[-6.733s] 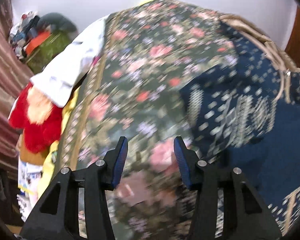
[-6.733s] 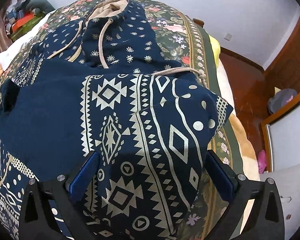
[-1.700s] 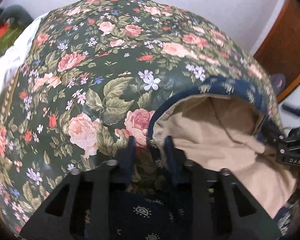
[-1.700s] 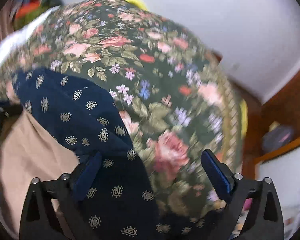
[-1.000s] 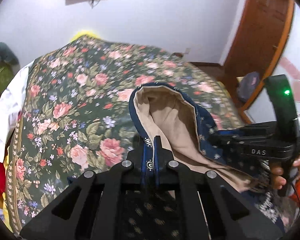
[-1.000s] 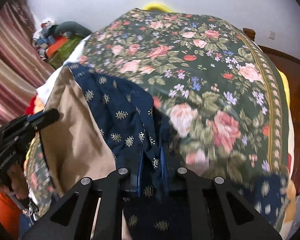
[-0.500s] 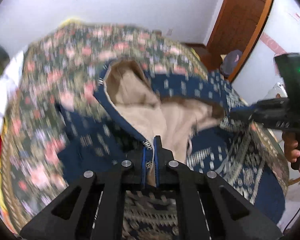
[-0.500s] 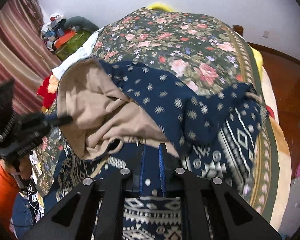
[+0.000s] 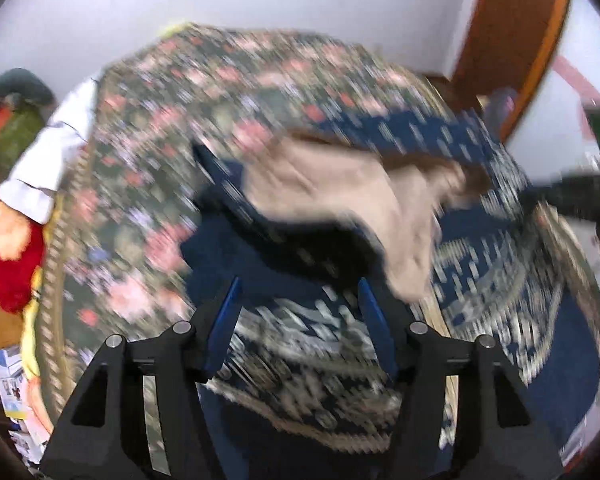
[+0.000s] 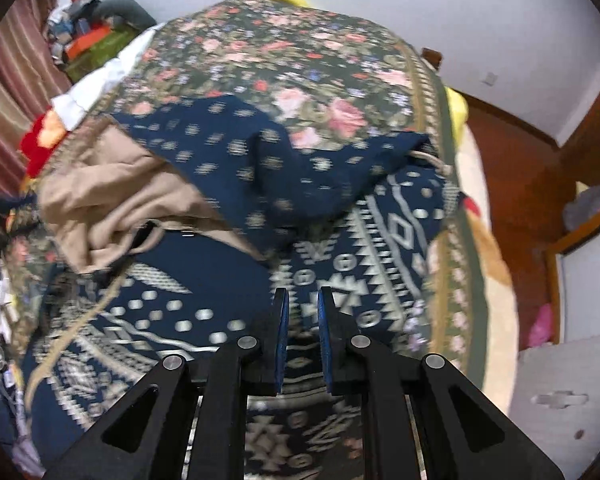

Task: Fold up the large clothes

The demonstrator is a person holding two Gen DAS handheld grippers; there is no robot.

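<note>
Hoodie, navy knit with pale geometric print and tan-lined hood, lies folded on my floral bedspread. My left gripper has just been opening, nothing between its pads. My right gripper sits nearly closed, holding nothing.

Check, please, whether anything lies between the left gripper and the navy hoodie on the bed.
Nothing visible does. The left gripper, whose jaws have just been opening with nothing pinched between them, hangs directly above the navy hoodie on the floral bedspread.
</note>
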